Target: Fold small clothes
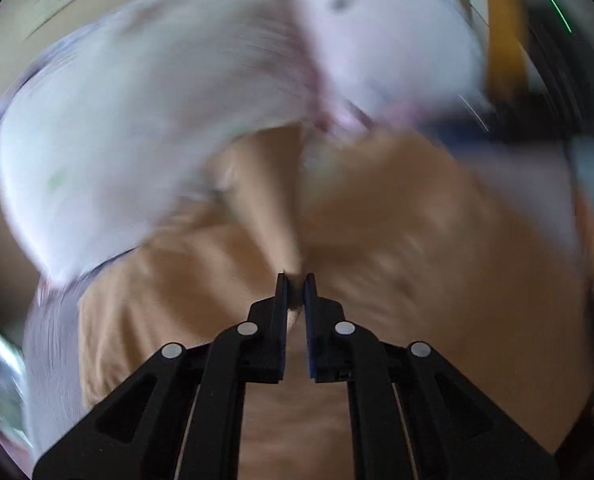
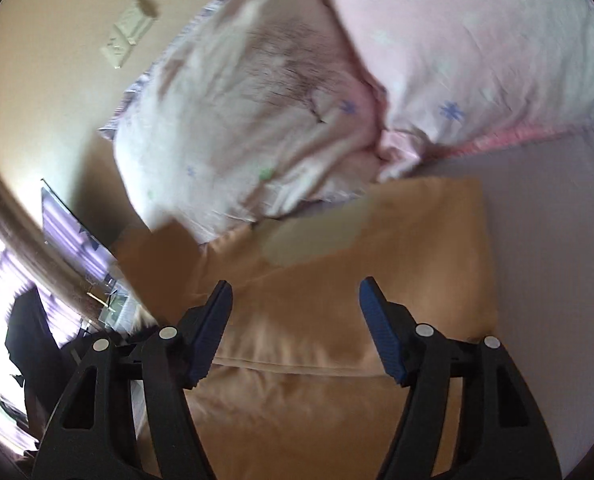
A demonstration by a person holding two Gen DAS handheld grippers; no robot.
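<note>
A tan garment [image 1: 397, 232] lies spread below my left gripper [image 1: 295, 280], which is shut on a raised fold of this cloth; the left wrist view is blurred by motion. In the right wrist view the same tan garment [image 2: 337, 280] lies on a pale lilac bed sheet [image 2: 557, 260], with a folded edge across it near the fingers. My right gripper [image 2: 295, 292] is open and empty, hovering just above the garment's middle.
Two pillows lie beyond the garment: a white one [image 2: 237, 132] and a pink one [image 2: 477, 40], also seen blurred in the left wrist view [image 1: 137, 128]. A beige wall with a switch plate [image 2: 125, 40] and a window [image 2: 1, 272] are at the left.
</note>
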